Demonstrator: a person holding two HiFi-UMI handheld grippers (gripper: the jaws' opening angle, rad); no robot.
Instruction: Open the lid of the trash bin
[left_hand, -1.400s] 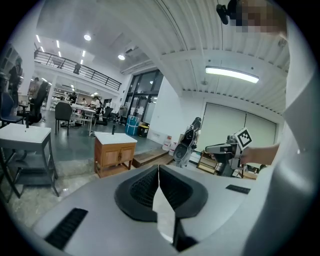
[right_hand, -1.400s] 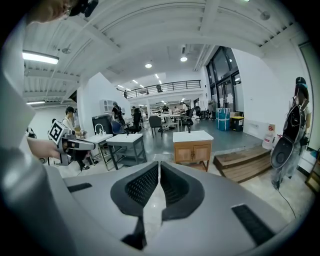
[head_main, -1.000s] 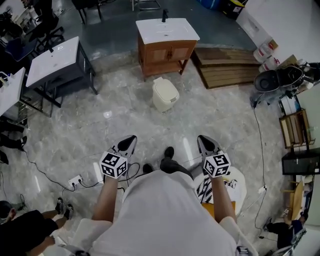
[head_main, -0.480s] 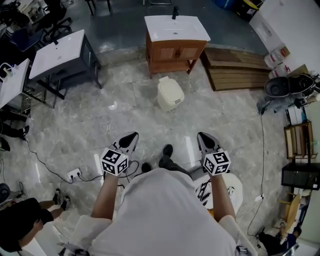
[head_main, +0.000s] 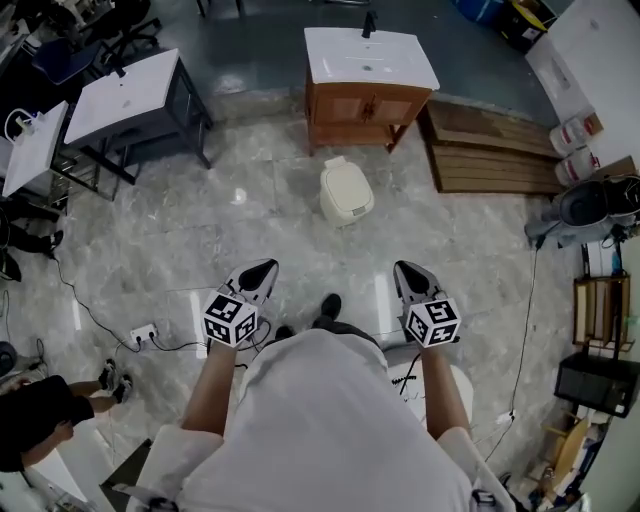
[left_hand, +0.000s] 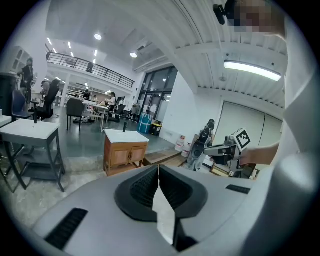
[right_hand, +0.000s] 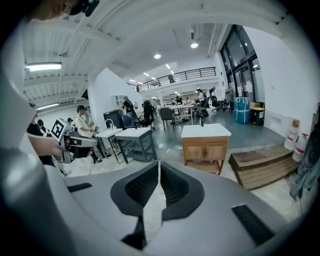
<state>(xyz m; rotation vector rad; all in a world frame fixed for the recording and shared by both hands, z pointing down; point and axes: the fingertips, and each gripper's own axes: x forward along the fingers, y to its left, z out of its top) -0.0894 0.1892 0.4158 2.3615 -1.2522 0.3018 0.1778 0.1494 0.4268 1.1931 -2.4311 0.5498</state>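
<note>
The trash bin (head_main: 346, 192) is a small cream bin with its lid down, standing on the marble floor in front of a wooden vanity cabinet (head_main: 367, 88). In the head view my left gripper (head_main: 263, 268) and right gripper (head_main: 404, 269) are held out at waist height, well short of the bin and on either side of it. Both are shut with nothing between the jaws. The left gripper view (left_hand: 158, 168) and right gripper view (right_hand: 159, 166) show the jaws touching at the tips. The bin is hidden in both gripper views.
A grey sink stand (head_main: 135, 100) is at the back left, and wooden pallets (head_main: 495, 155) lie at the right. Cables and a power strip (head_main: 145, 333) lie on the floor at the left. A person (head_main: 35, 420) crouches at the lower left. Shelves (head_main: 600, 310) line the right edge.
The view has shifted as the person steps forward; the bin and cabinet have drifted rightward in the head view. Both grippers stay shut in front of the body.
</note>
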